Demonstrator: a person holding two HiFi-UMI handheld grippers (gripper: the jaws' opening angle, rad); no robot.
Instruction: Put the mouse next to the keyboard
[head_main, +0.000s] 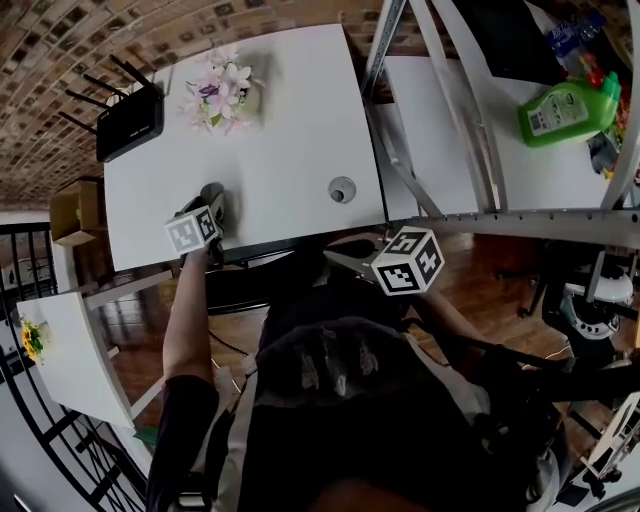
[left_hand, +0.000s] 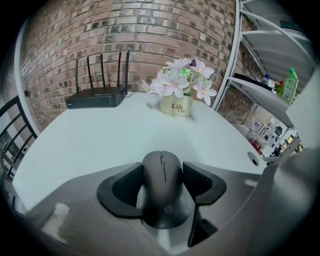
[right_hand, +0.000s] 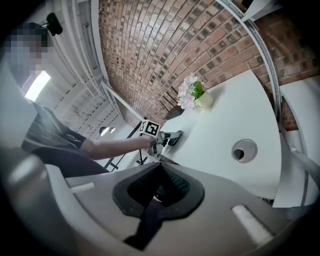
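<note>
A black mouse (left_hand: 162, 187) sits clamped between the two black pads of my left gripper (left_hand: 163, 170), which is shut on its sides. In the head view that left gripper (head_main: 208, 212) holds the mouse (head_main: 212, 193) at the front left of the white desk (head_main: 290, 120); whether it touches the top I cannot tell. My right gripper (head_main: 352, 260) hangs off the desk's front edge, below the top. Its jaws (right_hand: 162, 172) are shut with nothing between them. From the right gripper view, the left gripper (right_hand: 167, 139) shows by the desk's edge. No keyboard shows in any view.
A black router (head_main: 130, 122) with antennas stands at the desk's back left. Beside it is a pot of pink flowers (head_main: 225, 95). A round cable hole (head_main: 342, 189) sits near the front right. A metal shelf frame (head_main: 470, 110) with a green bottle (head_main: 565, 110) stands to the right.
</note>
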